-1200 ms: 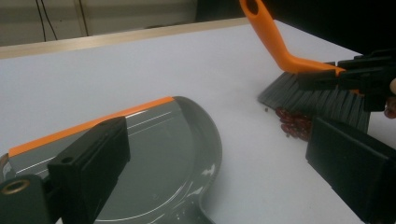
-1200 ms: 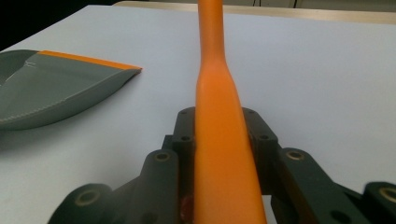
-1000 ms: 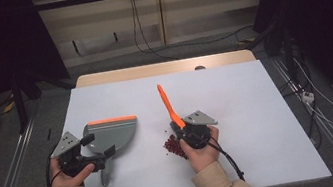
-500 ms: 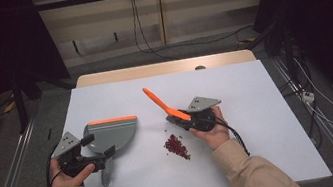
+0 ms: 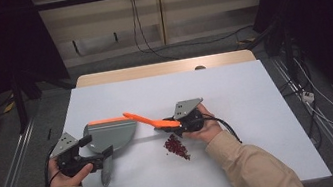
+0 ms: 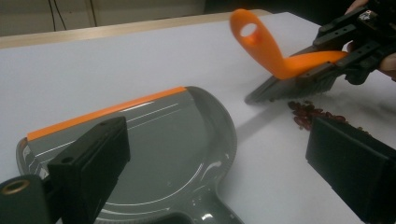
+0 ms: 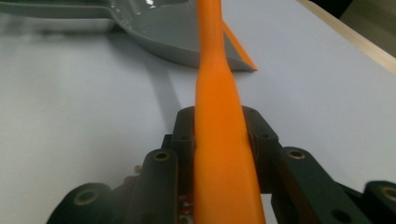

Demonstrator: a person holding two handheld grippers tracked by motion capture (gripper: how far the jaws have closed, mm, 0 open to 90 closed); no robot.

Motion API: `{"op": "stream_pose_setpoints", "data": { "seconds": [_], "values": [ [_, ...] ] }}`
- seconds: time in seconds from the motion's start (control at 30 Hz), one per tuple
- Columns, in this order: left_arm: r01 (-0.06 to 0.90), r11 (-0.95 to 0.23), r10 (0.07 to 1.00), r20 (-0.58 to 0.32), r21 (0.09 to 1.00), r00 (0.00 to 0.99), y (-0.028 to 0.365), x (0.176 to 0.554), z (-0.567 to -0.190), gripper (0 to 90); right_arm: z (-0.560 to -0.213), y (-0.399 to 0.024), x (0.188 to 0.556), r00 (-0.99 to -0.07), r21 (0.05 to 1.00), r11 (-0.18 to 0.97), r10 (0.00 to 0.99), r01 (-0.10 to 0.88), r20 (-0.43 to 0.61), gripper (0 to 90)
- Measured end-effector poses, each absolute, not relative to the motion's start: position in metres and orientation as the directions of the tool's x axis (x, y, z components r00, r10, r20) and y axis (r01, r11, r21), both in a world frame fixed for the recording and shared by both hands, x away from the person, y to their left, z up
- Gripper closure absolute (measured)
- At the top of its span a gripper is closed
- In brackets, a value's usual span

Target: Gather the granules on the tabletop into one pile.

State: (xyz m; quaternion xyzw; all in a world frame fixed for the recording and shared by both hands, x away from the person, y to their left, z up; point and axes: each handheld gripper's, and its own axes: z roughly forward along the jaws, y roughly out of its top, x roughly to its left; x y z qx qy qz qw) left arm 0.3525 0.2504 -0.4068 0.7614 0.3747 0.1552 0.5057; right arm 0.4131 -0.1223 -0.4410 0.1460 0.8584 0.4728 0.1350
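The right gripper [image 5: 172, 125] has its fingers clamped on a light, stiff brush [image 5: 151, 121], above red beans [image 5: 176, 147]. The left gripper [image 5: 96, 160], at nine o'clock, apparently pinches the dustpan [image 5: 110, 135] handle.

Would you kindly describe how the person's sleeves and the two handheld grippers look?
Both sleeves are beige. Each handheld gripper, left gripper and right gripper, is black with blocky jaws, carries a grey three-cornered plate on top, and trails a black cable.
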Motion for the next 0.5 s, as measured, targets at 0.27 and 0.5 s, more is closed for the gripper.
{"op": "stream_pose_setpoints", "data": {
  "seconds": [0.27,0.5],
  "values": [
    [0.413,-0.210,0.726,-0.141,0.886,0.673,0.249,0.352,-0.407,6.1,-0.440,-0.129,0.394,-0.938,0.856,0.507,0.335,0.102,-0.087,70.6],
    [0.410,-0.218,0.726,-0.134,0.886,0.675,0.248,0.352,-0.407,6.1,-0.436,-0.132,0.390,-0.938,0.863,0.497,0.333,0.085,-0.099,71.0]
  ]
}}
